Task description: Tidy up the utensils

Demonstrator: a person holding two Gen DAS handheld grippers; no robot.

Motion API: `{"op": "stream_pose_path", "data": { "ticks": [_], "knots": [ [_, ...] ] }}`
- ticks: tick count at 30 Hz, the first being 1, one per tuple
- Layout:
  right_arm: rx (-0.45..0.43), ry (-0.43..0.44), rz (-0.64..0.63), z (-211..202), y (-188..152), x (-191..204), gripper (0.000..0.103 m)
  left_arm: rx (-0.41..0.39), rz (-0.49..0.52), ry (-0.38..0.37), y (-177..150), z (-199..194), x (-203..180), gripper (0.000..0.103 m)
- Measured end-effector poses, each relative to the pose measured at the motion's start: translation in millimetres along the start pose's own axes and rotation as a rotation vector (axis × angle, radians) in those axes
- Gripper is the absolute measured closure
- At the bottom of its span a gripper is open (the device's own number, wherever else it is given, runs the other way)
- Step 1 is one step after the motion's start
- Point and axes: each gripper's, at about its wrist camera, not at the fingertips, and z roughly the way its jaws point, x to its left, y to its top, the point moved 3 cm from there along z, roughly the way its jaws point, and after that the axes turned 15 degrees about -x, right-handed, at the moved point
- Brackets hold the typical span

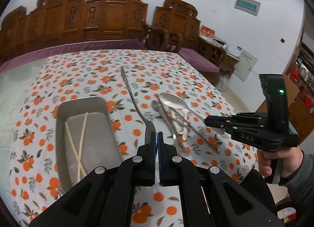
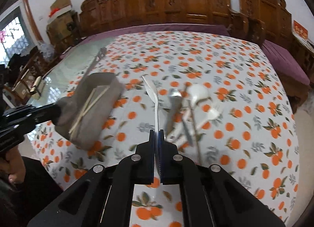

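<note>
Carved wooden settees line the wall behind a bench draped in an orange-print cloth [image 1: 94,73]. Near its left edge sits a metal tray [image 1: 62,128] holding two chopsticks [image 1: 78,144], so sorting seems barely begun. The left tongs [image 1: 157,138] are clamped on one metal utensil [image 1: 133,99], handle pointing away; the right tongs [image 2: 157,135] pinch one white plastic utensil [image 2: 155,97]. Toward the right edge a pile [image 1: 176,120] remains: one white spoon [image 1: 172,100], roughly two chopsticks, and other pieces too blurred to count.
</note>
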Motion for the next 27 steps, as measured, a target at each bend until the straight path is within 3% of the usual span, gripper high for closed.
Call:
{"op": "stream_pose_path", "data": {
  "ticks": [9,19,27],
  "knots": [
    [-0.004,0.07,-0.014,12,4,40,0.098,0.029,-0.044,0.069,-9,-1,40,0.102],
    [0.007,0.102,-0.035,24,2,62,0.098,0.128,-0.11,0.117,-32,16,79,0.102],
    [0.019,0.114,-0.046,31,1,75,0.098,0.191,-0.102,0.168,-48,32,92,0.102]
  ]
}}
